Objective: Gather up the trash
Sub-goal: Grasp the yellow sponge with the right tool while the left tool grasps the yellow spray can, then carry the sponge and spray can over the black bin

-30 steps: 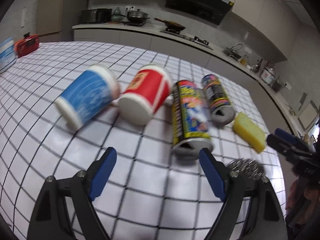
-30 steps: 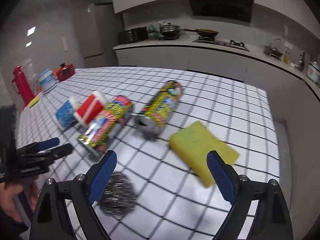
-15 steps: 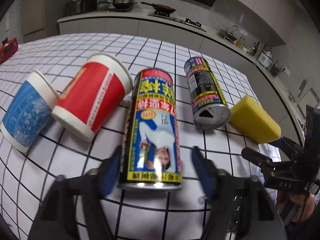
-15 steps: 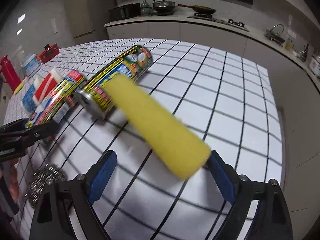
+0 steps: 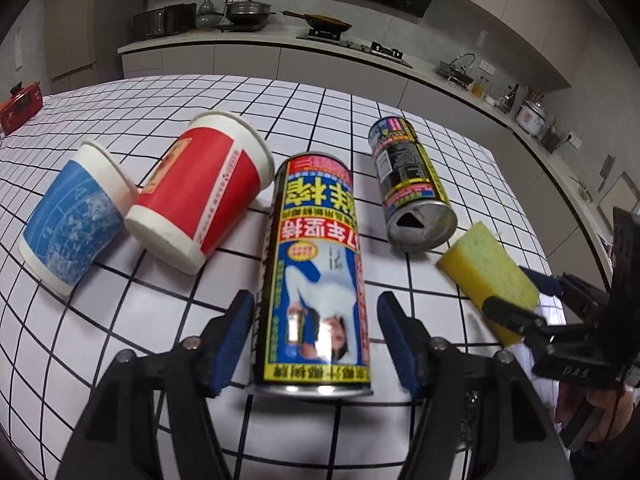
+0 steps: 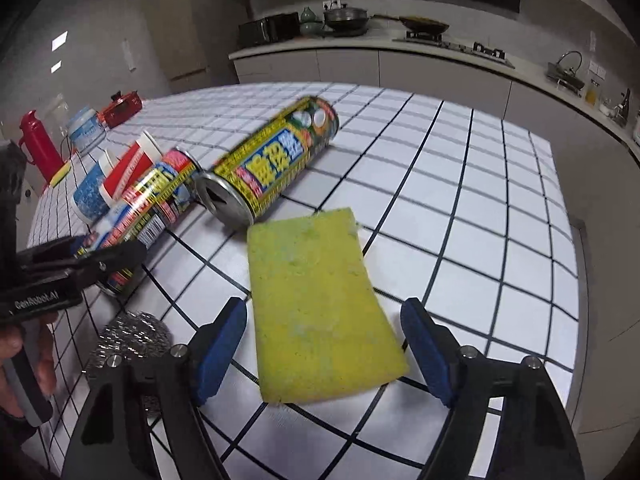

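A tall yellow-and-red can [image 5: 318, 276] lies on the checked table, its end between the open fingers of my left gripper [image 5: 316, 344]. A small gap shows on each side. A second, darker can [image 5: 408, 182] lies to its right, a red paper cup [image 5: 200, 196] and a blue paper cup [image 5: 72, 220] to its left. A yellow sponge [image 6: 320, 312] lies between the open fingers of my right gripper [image 6: 324, 354], not clamped. The sponge [image 5: 488, 276] and the right gripper [image 5: 532, 300] also show in the left wrist view.
A steel wool ball [image 6: 132, 336] lies left of the right gripper. A red flask [image 6: 36, 144], a blue-white tub [image 6: 86, 132] and a red box [image 6: 122, 106] stand at the table's far left. The table edge [image 6: 576, 264] runs close on the right. A kitchen counter [image 5: 280, 40] lies behind.
Both grippers moved forward and down. The left one now straddles the tall can, the right one straddles the sponge. Both sets of fingers have narrowed somewhat.
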{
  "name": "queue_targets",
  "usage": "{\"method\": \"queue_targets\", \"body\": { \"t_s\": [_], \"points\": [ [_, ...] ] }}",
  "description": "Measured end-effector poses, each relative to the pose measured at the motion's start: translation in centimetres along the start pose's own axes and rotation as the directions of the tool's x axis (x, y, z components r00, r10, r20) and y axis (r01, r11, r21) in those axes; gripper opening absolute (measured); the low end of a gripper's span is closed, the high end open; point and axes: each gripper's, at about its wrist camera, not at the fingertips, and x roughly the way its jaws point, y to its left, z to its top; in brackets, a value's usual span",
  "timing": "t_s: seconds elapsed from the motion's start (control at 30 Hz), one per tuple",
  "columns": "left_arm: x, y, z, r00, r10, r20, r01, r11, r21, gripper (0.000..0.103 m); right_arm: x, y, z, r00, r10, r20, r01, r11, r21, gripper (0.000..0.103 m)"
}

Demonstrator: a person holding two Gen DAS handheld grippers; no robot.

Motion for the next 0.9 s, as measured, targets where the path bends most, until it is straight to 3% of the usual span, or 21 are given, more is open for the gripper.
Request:
{"method": "queue_targets", "body": {
  "t_s": [0.07,0.1,0.13,0.17,0.23,0.9],
  "points": [
    [0.7,0.1,0.1,1.000,-0.002,-0.014,0.002,1.000,-0.001,0.065,0.1,0.1,-0.2,1.000,-0.005,0.008,0.005,1.000,-0.011,0.081],
    [0.9,0.1,0.0,1.000,-0.001,-0.021,0.001,1.000,-0.003,0.065,0.0,0.2,-0.2,1.000,-0.011,0.006,0.011,1.000,-0.010,0.076],
    [0.9,0.0,-0.1,1.000,-0.003,-0.019,0.003,1.000,0.000,0.061,-0.1,0.2,-0.3,1.000,-0.017,0.006,0.017,1.000,-0.009,0.062],
    [0.9,-0.1,-0.1,1.000,-0.007,-0.014,0.007,1.000,0.005,0.054,-0.4,0.2,-0.4,1.000,-0.022,0.009,0.022,1.000,-0.009,0.062],
    [0.7,-0.3,-0.4,1.000,-0.014,-0.011,0.014,1.000,0.011,0.053,-0.8,0.1,-0.6,1.000,-0.011,0.011,0.011,1.000,0.004,0.056],
    [-5.0,-4.1,-3.8,0.996,-0.032,0.085,0.027,0.998,0.065,0.053,-7.4,-0.3,-4.2,0.993,-0.067,0.100,0.062,0.997,0.047,0.050]
  ]
}}
